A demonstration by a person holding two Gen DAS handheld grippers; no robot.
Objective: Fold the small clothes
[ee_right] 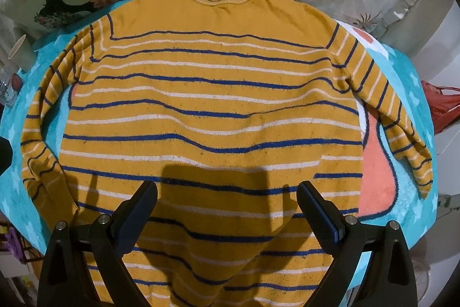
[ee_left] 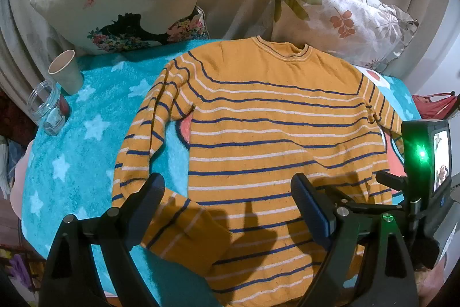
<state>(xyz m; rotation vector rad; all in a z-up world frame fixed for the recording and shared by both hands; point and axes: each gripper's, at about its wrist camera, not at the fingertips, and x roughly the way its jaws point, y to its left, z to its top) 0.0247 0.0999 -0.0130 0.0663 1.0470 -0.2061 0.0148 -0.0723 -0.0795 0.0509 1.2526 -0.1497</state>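
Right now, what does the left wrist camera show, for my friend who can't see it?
A mustard-yellow sweater with blue and white stripes lies flat on a turquoise star blanket, the open left gripper hovering over its hem. Two pillows sit behind; a paper cup and clear jar stand left.

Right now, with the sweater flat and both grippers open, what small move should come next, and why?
Probably lower the left gripper onto the left cuff and close on it. The sweater lies spread out, unfolded, on the blue towel; both sleeves are out to the sides, and this cuff already lies between the open left fingers. The right gripper hangs open over the hem, holding nothing.
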